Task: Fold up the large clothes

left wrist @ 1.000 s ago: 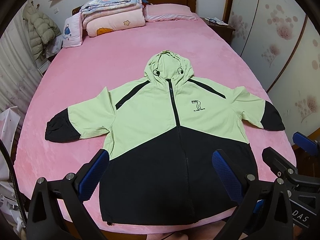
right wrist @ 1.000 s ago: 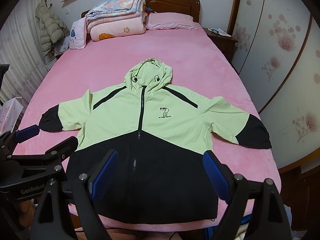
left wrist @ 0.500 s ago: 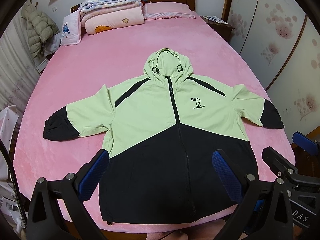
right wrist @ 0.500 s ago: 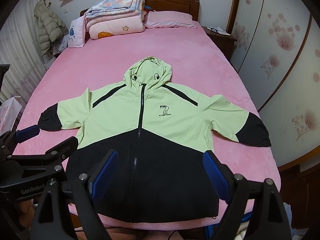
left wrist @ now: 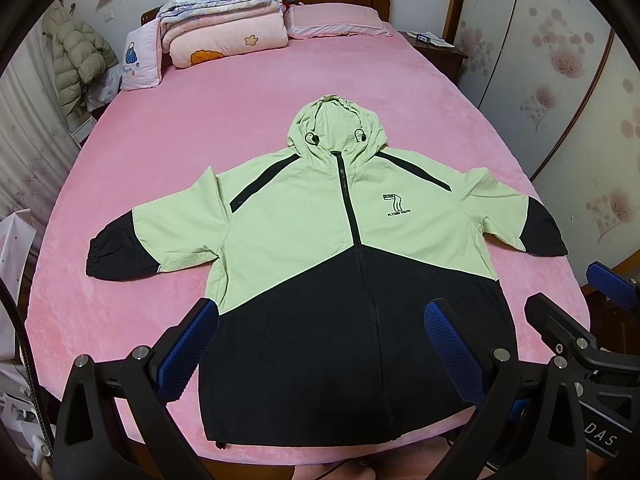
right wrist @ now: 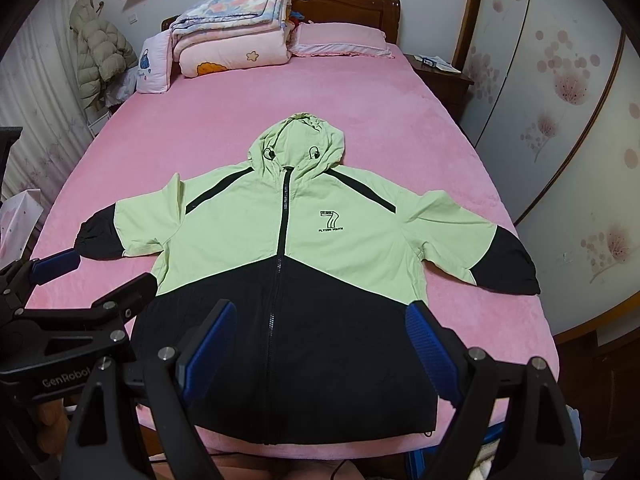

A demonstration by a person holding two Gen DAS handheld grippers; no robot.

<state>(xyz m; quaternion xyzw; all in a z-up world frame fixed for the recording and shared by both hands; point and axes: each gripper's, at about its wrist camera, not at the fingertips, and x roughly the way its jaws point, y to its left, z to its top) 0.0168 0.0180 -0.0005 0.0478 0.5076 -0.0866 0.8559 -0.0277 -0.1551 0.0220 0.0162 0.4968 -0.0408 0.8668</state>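
Grippers hover side by side above the near bed edge, left gripper (left wrist: 320, 336) and right gripper (right wrist: 322, 334) both spread apart and empty, over the hem of the zipped green-and-black jacket (left wrist: 320, 240) lying flat on the pink bed (left wrist: 200, 132), folded quilts (left wrist: 224, 28) and pillow (left wrist: 336, 20) beyond by the headboard.

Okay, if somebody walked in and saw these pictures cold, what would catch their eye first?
First, the light green and black hooded jacket, spread flat and zipped, sleeves out, near the foot of the pink bed. Next, the two open grippers at the bottom edge: the left gripper and the right gripper, each hovering over the jacket's black hem and holding nothing. Farther back, a stack of folded quilts sits against the wooden headboard.
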